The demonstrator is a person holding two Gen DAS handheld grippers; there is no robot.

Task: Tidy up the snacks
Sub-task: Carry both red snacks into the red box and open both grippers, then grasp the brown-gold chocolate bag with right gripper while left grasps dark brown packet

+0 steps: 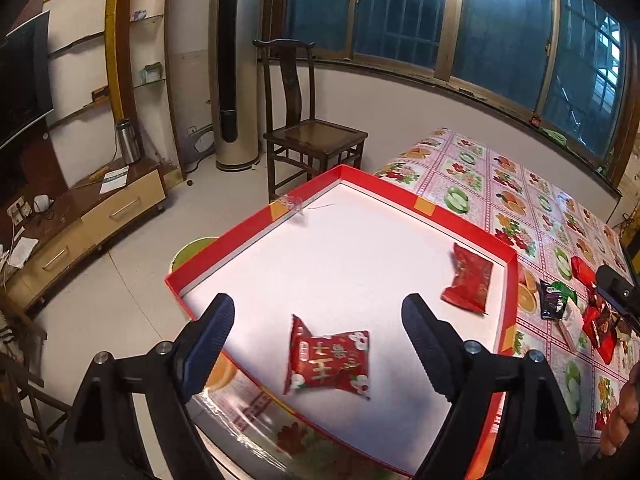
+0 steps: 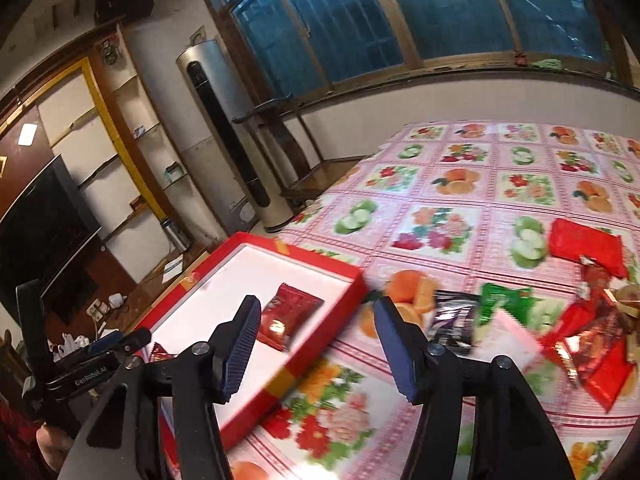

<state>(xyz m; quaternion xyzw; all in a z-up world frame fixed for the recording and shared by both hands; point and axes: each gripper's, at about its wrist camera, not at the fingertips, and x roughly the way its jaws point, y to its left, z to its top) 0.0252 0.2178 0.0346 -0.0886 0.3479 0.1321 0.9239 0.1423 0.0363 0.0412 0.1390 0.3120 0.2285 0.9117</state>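
**Two red packets in the tray, a loose heap on the cloth**

The flowered packet [image 1: 329, 361], a crinkled glossy red pillow pouch with white blossoms and pale lettering, lies flat on the white floor of the red tray [image 1: 424, 205], near the tray's front edge. A second pouch, the plain red packet [image 1: 468, 284] [image 2: 289, 315], shiny foil with saw-toothed ends, lies by the tray's right wall. The tray is shallow and rectangular, of red card with orange tabs on its rim and a scrap of clear tape at its far left edge.

The left gripper [image 1: 318, 322] hangs spread wide above the flowered packet, its ribbed dark-blue pads clear of it and holding nothing. The right gripper [image 2: 316, 326] is likewise released and empty, poised over the tray's right wall, with the plain red packet just beyond its left pad.

Right of the tray, on the glossy plastic tablecloth [image 2: 448, 168] printed with fruit and flower squares, lies a dark purple packet [image 2: 454, 318], a green packet [image 2: 498, 300], a pale pink box [image 2: 510, 344] that is blurred, and a heap of red wrappers [image 2: 588, 344].

Beyond the tray's far edge stands a dark wooden chair [image 1: 308, 128], a tall tower fan [image 1: 234, 68] left of it, and barred blue windows [image 1: 400, 8] behind.
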